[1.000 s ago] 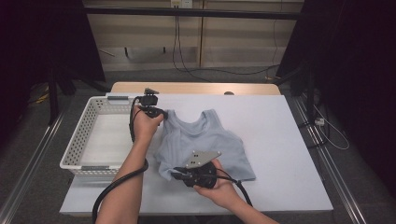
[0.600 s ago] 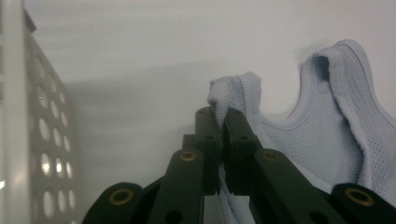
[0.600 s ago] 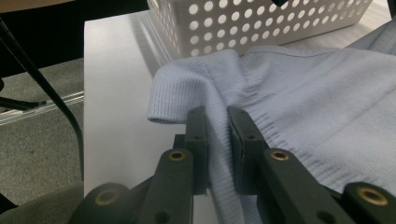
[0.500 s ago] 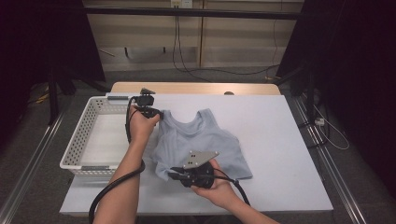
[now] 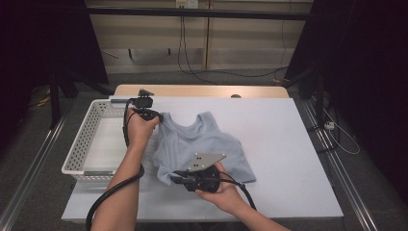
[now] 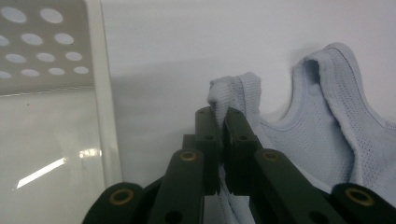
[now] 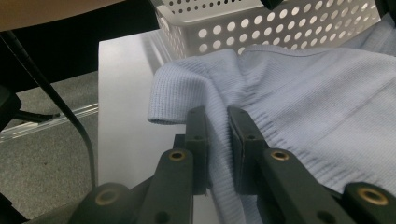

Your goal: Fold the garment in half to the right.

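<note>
White table (image 5: 288, 144), pale-blue vest (image 5: 202, 144), pinched hem hidden between jaws.

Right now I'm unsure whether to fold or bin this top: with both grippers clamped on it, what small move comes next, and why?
Probably lift both together toward the white perforated basket. The left gripper pinches a shoulder strap of the pale blue knit tank top, the right gripper its hem, and the basket sits beside it.
</note>
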Demonstrator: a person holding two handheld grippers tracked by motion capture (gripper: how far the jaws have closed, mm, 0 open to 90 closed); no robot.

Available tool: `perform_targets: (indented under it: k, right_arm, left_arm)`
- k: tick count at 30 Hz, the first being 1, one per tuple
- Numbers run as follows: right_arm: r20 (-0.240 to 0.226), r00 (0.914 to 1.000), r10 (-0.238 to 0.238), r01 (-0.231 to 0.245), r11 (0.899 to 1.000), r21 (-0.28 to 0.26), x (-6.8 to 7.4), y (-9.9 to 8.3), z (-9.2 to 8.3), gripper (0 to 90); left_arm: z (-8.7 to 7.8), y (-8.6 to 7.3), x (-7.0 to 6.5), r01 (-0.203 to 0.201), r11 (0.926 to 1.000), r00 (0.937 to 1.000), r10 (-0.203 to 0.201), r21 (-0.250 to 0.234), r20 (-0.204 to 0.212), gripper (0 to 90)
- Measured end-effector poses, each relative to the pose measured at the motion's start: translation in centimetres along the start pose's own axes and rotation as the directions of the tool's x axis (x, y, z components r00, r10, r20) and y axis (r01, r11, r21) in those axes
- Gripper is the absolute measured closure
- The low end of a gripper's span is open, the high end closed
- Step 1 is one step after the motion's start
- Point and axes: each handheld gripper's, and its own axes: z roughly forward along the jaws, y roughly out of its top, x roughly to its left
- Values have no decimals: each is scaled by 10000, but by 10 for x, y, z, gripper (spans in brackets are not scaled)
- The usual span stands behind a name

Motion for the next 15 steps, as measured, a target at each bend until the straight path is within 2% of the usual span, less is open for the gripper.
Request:
perform_targets:
  k: [7, 15]
  right_arm:
    - [-99, 9999, 127, -128, 9999, -48, 2, 0, 2, 799]
    - [-155, 9997, 209, -211, 9998, -75, 4, 0, 4, 798]
  left_arm:
    - [-5, 1, 2, 31, 10000, 9999, -30, 16, -167, 860]
    - [-7, 1, 5, 43, 10000, 9999, -44, -26, -167, 860]
